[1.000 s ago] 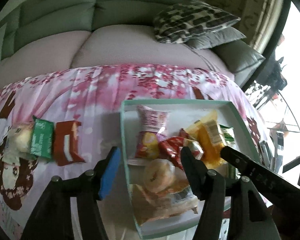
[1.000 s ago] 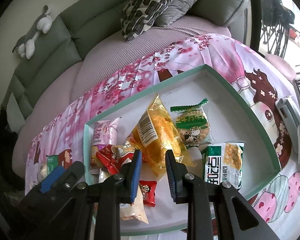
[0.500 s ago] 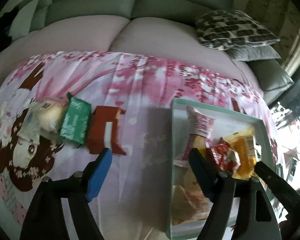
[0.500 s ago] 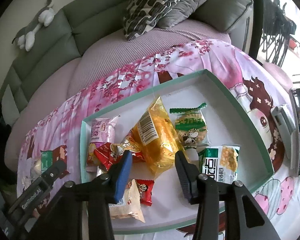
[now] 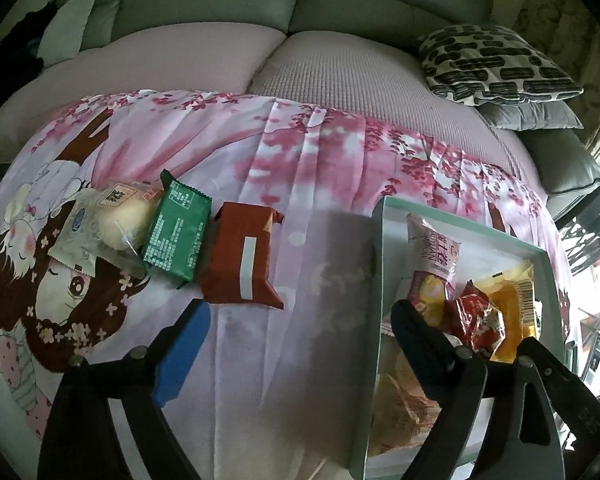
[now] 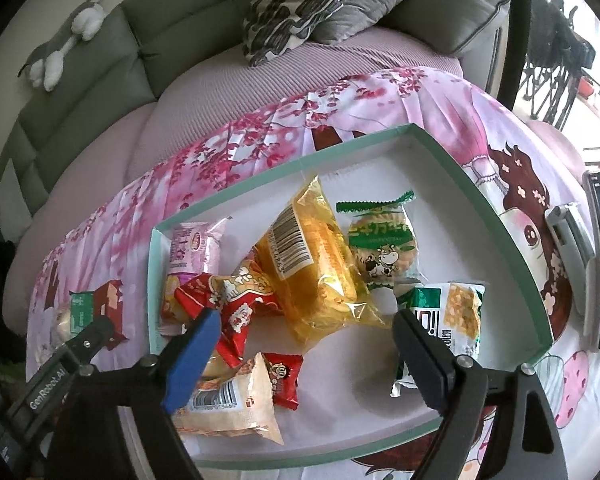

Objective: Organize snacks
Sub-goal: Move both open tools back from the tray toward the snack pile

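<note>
A teal-rimmed white tray (image 6: 500,216) on the pink cloth holds several snack packets, among them a yellow bag (image 6: 320,264), a green-topped cracker pack (image 6: 382,244), a red packet (image 6: 236,304) and a pale pack (image 6: 228,400). My right gripper (image 6: 300,352) is open and empty above the tray's near part. In the left wrist view my left gripper (image 5: 296,344) is open and empty above bare cloth, left of the tray (image 5: 376,264). Ahead of it lie a red-brown packet (image 5: 244,264), a green packet (image 5: 178,230) and a wrapped bun (image 5: 112,220).
The cloth covers a table in front of a grey-green sofa (image 5: 220,4) with patterned cushions (image 6: 300,4). A phone on a stand (image 6: 598,256) is right of the tray. The left gripper's arm (image 6: 56,368) shows at the lower left of the right wrist view.
My left gripper has swung left from over the tray to over the bare cloth near the three loose packets. My right gripper's jaws have opened wide above the tray.
</note>
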Motion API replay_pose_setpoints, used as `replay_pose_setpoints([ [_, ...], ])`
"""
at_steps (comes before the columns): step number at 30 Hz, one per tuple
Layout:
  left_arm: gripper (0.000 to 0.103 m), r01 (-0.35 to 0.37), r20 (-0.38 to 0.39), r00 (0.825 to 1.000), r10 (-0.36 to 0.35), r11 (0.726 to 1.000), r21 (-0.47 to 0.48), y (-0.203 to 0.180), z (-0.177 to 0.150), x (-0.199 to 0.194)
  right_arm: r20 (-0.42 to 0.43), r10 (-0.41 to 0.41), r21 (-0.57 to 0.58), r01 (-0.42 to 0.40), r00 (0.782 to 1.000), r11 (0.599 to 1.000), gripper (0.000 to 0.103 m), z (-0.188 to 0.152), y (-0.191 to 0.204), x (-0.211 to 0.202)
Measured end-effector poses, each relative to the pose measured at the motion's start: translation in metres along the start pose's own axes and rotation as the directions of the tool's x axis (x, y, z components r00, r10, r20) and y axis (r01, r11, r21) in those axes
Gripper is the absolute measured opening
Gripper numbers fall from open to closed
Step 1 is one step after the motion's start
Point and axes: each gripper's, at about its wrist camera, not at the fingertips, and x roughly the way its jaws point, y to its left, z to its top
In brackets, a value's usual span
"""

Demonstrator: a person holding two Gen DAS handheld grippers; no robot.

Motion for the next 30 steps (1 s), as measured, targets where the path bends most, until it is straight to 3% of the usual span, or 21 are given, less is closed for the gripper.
replay_pose_setpoints([
  [6, 0.093, -0.007, 0.014, 1.0, 0.007, 1.0, 0.007, 0.0, 0.0, -0.001, -0.003, -0.008, 0.013, 0.008, 1.0, 1.0, 0.09, -0.001, -0.004, 0.002],
  [9, 0.096, -0.01, 0.012, 1.0, 0.01, 1.0, 0.007, 0.0, 0.0, -0.001, 0.001, -0.009, 0.011, 0.009, 1.0, 1.0, 0.103, -0.001, -0.004, 0.002],
  [11, 0.103, -0.01, 0.012, 1.0, 0.01, 1.0, 0.001, 0.001, 0.0, -0.001, 0.003, -0.011, 0.007, 0.011, 1.0, 1.0, 0.103, -0.002, -0.003, 0.001],
  [30, 0.103, 0.022, 0.018, 1.0, -0.022, 0.999, -0.026, 0.012, 0.004, -0.005, 0.021, 0.0, -0.02, 0.001, 1.0, 1.0, 0.103, -0.002, 0.008, -0.003],
])
